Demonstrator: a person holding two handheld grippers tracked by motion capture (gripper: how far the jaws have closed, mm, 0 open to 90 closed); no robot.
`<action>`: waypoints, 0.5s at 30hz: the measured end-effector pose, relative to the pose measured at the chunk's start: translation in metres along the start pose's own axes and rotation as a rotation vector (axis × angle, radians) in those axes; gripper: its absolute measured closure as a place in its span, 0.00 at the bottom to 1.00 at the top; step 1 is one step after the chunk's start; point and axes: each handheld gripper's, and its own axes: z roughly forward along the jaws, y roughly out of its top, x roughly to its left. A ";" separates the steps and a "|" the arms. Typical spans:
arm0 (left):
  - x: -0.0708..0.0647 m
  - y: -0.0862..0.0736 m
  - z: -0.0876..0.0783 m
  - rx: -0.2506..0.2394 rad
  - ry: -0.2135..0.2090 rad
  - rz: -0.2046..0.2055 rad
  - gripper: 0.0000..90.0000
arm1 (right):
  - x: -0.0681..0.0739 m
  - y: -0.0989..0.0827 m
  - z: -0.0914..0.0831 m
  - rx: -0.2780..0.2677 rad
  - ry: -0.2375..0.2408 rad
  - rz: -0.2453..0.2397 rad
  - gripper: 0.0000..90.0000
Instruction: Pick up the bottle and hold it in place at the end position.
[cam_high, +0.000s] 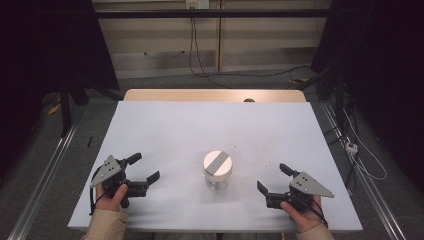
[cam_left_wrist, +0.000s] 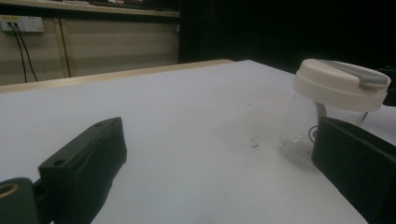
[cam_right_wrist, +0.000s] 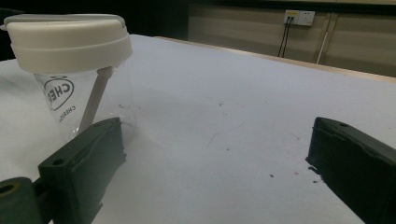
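A clear plastic jar (cam_high: 217, 171) with a cream lid and a grey strip across it stands upright near the middle front of the white table (cam_high: 200, 125). My left gripper (cam_high: 145, 167) rests open at the front left, a hand's width from the jar. My right gripper (cam_high: 274, 179) rests open at the front right, about as far away. In the left gripper view the jar (cam_left_wrist: 327, 112) stands just beyond the right jaw. In the right gripper view the jar (cam_right_wrist: 79, 74) rises behind the left jaw, with printed letters and a white stem inside.
Small dark specks (cam_right_wrist: 271, 176) mark the white tabletop. A wooden table edge (cam_high: 215, 95) shows at the far side. Cables (cam_high: 200, 60) hang from a wall socket (cam_high: 196, 4) and trail over the floor. Metal rails (cam_high: 45, 170) run along both sides.
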 end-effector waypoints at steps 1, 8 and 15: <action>0.000 0.000 -0.001 -0.002 0.003 0.002 0.03 | 0.000 0.000 0.001 -0.001 0.004 0.001 0.03; 0.000 0.000 -0.001 -0.002 0.004 0.005 0.03 | 0.006 0.002 0.006 0.006 0.024 -0.010 0.03; 0.000 -0.001 -0.002 -0.006 0.002 0.004 0.03 | 0.014 0.004 0.014 0.020 0.058 -0.019 0.03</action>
